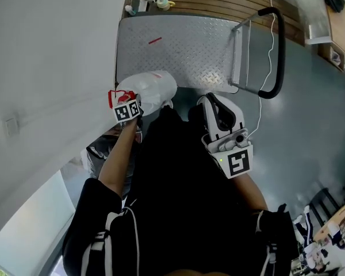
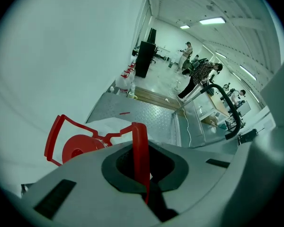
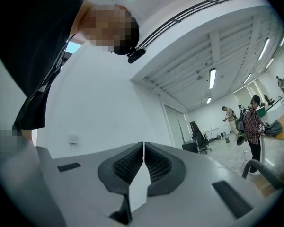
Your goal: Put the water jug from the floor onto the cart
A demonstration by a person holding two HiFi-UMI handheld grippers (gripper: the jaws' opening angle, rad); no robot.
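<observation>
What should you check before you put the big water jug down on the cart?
1. The left gripper is shut on the red handle: ok.
2. The red cap is on the water jug: ok.
3. The cart deck is bare ahead of the jug: ok.
4. The jug is fully over the deck: cannot tell; it shows at the near edge.
5. The right gripper is shut, empty, and away from the jug: ok.

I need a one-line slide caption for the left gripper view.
Left gripper shut on the red handle of the water jug, metal cart ahead.
</observation>
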